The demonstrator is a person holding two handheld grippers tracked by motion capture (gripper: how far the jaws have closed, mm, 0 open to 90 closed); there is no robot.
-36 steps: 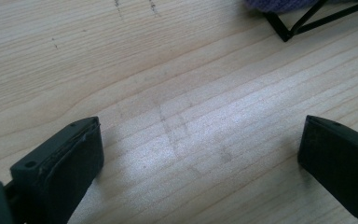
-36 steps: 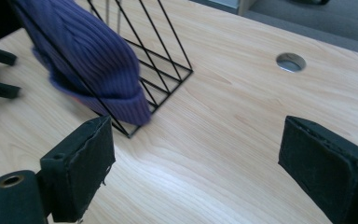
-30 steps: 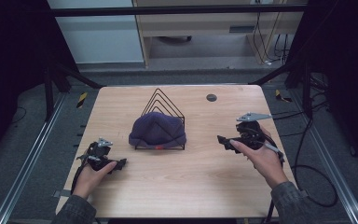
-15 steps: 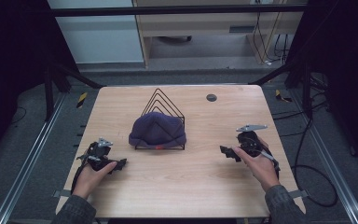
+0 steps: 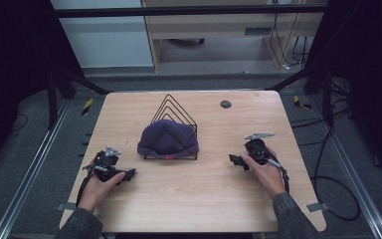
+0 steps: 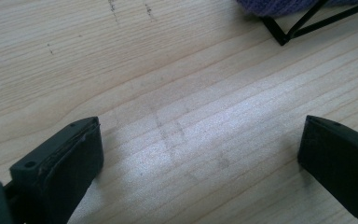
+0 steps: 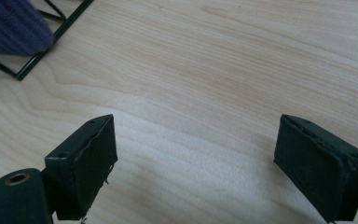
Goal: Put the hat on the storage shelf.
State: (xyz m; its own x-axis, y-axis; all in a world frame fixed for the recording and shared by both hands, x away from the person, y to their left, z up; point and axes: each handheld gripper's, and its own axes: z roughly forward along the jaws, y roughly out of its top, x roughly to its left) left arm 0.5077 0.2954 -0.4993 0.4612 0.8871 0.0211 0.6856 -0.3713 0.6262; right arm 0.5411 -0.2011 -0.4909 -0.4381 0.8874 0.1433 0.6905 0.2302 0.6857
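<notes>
A purple knit hat [image 5: 168, 139] is draped over a black wire rack [image 5: 171, 112] at the middle of the wooden table [image 5: 199, 194]. My left gripper [image 5: 127, 175] rests low on the table at the front left of the hat, open, with bare wood between its jaws. My right gripper [image 5: 235, 160] sits on the table to the right of the hat, also open and empty. In the left gripper view the hat's edge [image 6: 279, 5] and the rack's corner [image 6: 282, 37] show at the top right. The right gripper view has the hat [image 7: 9, 25] and the rack [image 7: 37, 63] at its top left.
A small dark round disc [image 5: 225, 104] lies near the table's far edge. Metal rails run along the floor on both sides of the table. Cables trail on the floor at the right.
My right gripper has come down and nearer to the table's front, settling onto the wood. The left gripper has stayed put.
</notes>
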